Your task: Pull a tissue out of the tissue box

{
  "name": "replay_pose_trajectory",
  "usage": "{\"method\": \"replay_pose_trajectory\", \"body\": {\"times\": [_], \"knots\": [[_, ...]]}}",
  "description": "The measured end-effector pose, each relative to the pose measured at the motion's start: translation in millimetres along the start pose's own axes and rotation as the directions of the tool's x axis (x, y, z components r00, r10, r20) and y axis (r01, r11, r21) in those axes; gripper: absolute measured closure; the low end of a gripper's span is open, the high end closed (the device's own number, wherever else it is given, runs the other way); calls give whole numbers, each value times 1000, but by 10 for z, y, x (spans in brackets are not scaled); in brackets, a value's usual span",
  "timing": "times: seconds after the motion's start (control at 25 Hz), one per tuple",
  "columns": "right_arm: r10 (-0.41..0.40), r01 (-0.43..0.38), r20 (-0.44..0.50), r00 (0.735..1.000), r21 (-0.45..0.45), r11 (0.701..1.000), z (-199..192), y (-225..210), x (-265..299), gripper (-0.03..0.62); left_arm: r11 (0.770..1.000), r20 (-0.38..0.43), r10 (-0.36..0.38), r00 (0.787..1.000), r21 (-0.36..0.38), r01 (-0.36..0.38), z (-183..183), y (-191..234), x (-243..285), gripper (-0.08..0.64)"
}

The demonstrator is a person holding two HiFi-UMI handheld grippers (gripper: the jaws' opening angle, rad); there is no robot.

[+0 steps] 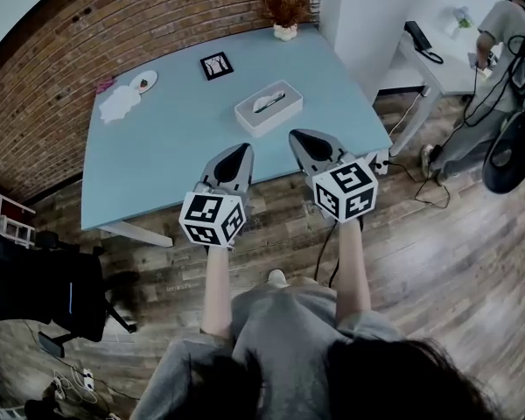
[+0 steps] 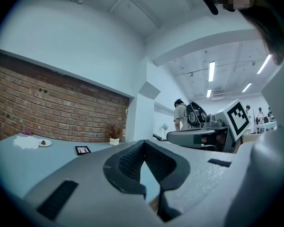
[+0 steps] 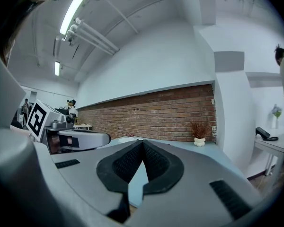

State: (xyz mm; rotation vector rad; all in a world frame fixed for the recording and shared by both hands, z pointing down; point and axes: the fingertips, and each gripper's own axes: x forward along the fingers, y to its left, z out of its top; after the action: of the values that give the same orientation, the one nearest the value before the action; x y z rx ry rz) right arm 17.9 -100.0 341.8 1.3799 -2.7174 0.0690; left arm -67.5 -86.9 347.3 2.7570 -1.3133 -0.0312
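Observation:
In the head view a white tissue box with a dark slot on top lies near the middle of the light blue table. No tissue sticks out that I can make out. My left gripper hovers at the table's near edge, short of the box and slightly left of it, jaws shut on nothing. My right gripper is level with it on the right, a little nearer the box, also shut and empty. In the left gripper view and the right gripper view the closed jaws hide the box.
On the far side of the table are a potted dry plant, a black framed picture, a small plate and a white napkin. A person stands by a white desk at the back right. Cables lie on the wooden floor, and a black chair stands at the left.

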Motion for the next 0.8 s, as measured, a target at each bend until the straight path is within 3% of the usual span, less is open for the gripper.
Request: {"method": "replay_pose_trajectory", "body": {"times": [0.8], "knots": [[12, -10, -43, 999, 51, 999, -174, -437, 621, 594, 999, -62, -2, 998, -41, -1, -249, 436, 457, 557]]}}
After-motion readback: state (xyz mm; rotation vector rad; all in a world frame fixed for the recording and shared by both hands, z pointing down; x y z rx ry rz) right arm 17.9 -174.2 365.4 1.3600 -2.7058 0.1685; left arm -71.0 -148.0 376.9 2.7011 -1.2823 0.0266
